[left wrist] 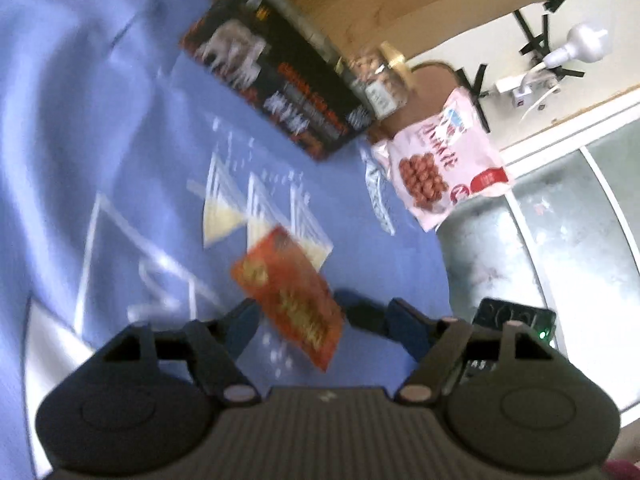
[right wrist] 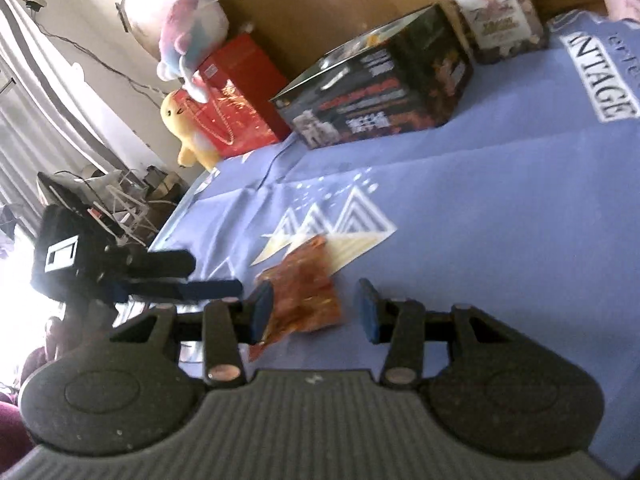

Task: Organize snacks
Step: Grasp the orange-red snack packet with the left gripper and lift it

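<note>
An orange snack packet (left wrist: 290, 298) (right wrist: 308, 292) is low over the blue printed cloth (left wrist: 100, 120) (right wrist: 500, 220), crumpled and blurred; whether it rests flat I cannot tell. My left gripper (left wrist: 298, 303) stands open with the packet between its blue pads, neither pad pressing on it. My right gripper (right wrist: 315, 308) is open too, and the packet sits between its pads, close to the left one. In the right wrist view my left gripper (right wrist: 218, 276) reaches in from the left, with its fingertips just short of the packet.
A black snack box (left wrist: 276, 84) (right wrist: 380, 92), a jar of nuts (left wrist: 380, 80) (right wrist: 492, 8) and a pink snack bag (left wrist: 440, 160) stand at the far side. A red gift bag (right wrist: 236, 96) and plush toys (right wrist: 192, 32) are at the far left. The cloth's edge drops to the floor on the right.
</note>
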### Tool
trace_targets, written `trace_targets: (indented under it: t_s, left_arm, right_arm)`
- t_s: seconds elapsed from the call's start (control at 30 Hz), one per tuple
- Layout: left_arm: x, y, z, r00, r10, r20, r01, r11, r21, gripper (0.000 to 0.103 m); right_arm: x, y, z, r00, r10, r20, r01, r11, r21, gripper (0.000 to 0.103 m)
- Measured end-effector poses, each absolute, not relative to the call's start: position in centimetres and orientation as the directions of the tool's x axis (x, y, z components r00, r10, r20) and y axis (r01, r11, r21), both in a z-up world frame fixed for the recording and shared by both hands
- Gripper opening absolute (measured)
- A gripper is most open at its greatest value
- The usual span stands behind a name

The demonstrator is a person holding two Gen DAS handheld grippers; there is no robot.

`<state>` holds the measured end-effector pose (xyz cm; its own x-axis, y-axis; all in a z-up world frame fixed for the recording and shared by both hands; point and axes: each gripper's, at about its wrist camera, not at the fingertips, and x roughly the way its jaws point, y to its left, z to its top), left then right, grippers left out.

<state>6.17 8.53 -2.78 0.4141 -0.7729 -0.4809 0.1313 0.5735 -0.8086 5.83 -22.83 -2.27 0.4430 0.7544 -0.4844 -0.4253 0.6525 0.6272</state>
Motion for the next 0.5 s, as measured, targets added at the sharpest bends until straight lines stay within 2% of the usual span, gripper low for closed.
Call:
trace_targets:
  t_s: [0.17, 0.27, 0.33, 0.5]
  left_arm:
    - [5.5, 8.1, -3.1, 0.455, -0.763, -0.460, 0.142, 0.572, -0.808, 0.075]
    - [5.4, 8.7, -3.1, 0.481, -0.755, -0.446, 0.123, 0.562, -0.818, 0.072]
    - [5.4, 9.1, -3.0, 0.508, -0.736, -0.448, 0.111, 0.572, -0.813, 0.062]
    - [5.6, 9.8, -2.8, 0.546, -0.718, -0.433, 0.099, 0.568, -0.817, 0.049]
  right_arm:
    - [5.6, -20.9, -2.2, 0.457, 0.747, -0.482, -0.431, 0.661, 0.614, 0.049]
    - [5.2, -20.3, -2.0, 0.465, 0.742, -0.483, -0.448, 0.668, 0.594, 0.049]
    - [4.6, -19.5, -1.7, 0.467, 0.733, -0.495, -0.500, 0.681, 0.535, 0.049]
    - [2.9, -17.2, -1.4, 0.536, 0.654, -0.534, -0.606, 0.739, 0.296, 0.049]
